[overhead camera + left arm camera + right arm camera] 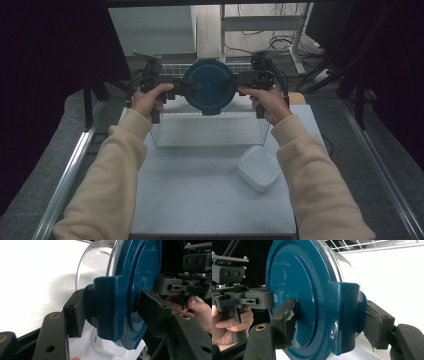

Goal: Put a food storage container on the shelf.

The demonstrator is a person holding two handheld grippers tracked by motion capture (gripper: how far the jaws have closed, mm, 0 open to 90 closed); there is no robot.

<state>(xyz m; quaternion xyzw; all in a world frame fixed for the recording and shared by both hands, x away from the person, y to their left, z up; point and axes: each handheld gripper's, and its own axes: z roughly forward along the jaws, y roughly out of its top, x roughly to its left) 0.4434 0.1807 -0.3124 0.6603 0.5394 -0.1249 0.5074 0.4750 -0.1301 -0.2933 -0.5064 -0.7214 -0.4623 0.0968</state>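
A round clear container with a dark blue lid (207,86) hangs in the air over the far part of the table, turned on its side so the lid faces me. My left gripper (185,86) is shut on the lid's left clip, my right gripper (231,82) on its right clip. In the left gripper view the jaws (112,312) press on both sides of the blue clip (105,305), with the clear bowl (97,260) behind the lid. In the right gripper view the taped pads (289,322) clamp the lid rim (344,315) and my right gripper (334,322) holds it.
A white wire basket (210,130) stands on the table right under the held container. A white square lidded box (259,167) lies at the near right of the pale table (200,205). A metal frame and cables stand beyond the far edge.
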